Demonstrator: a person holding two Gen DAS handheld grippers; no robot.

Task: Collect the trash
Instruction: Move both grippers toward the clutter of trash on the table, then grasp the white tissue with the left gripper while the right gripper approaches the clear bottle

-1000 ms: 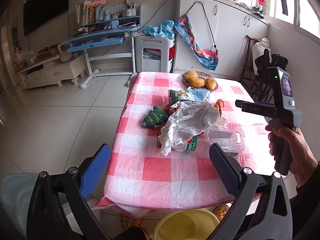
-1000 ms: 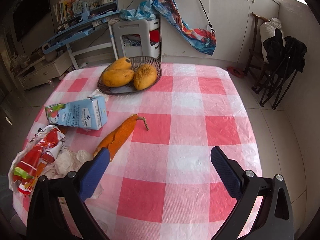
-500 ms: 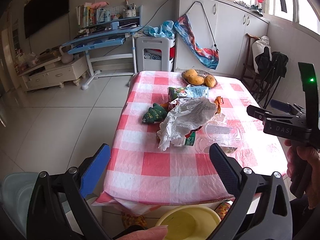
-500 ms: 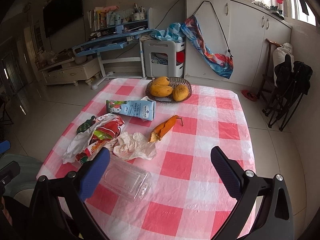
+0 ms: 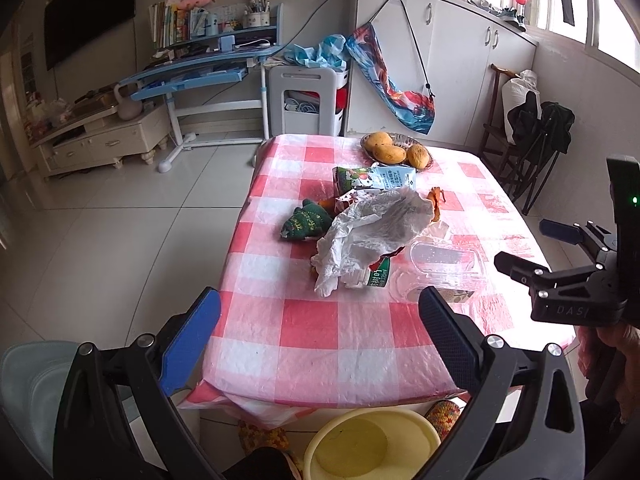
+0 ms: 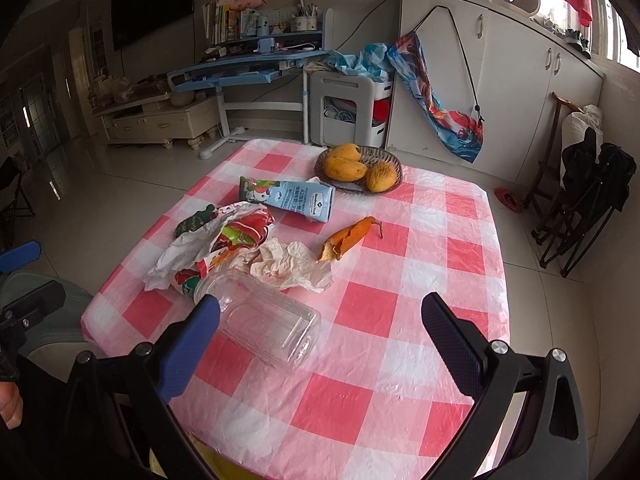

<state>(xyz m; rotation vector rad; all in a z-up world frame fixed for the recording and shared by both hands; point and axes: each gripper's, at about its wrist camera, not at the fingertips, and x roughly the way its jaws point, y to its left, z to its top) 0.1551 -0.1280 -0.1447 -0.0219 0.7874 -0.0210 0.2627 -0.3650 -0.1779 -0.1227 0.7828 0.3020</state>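
Observation:
Trash lies on a red-and-white checked table point(image 5: 304, 340) point(image 6: 360, 408): a crumpled white plastic bag point(image 5: 372, 232) point(image 6: 188, 248), a clear plastic jar point(image 5: 448, 264) point(image 6: 264, 320) on its side, a milk carton point(image 5: 376, 180) point(image 6: 288, 198), a green wrapper point(image 5: 304, 224) point(image 6: 194, 222), crumpled tissue point(image 6: 288, 264) and an orange peel point(image 6: 348, 238). My left gripper point(image 5: 320, 332) is open and empty, off the table's near edge. My right gripper point(image 6: 320, 340) is open and empty above the near part of the table, its left finger beside the jar. The right gripper point(image 5: 536, 252) also shows at the right of the left wrist view.
A basket of mangoes point(image 5: 396, 152) point(image 6: 358, 168) stands at the table's far end. A yellow basin point(image 5: 368, 440) sits on the floor under the near edge. A pale chair point(image 5: 28, 392) is at the left. Folded black chairs point(image 6: 588, 200) lean by the right wall.
Both grippers have pulled back and away from the table, so more of it shows. The right gripper has moved to the near right corner. No trash has moved.

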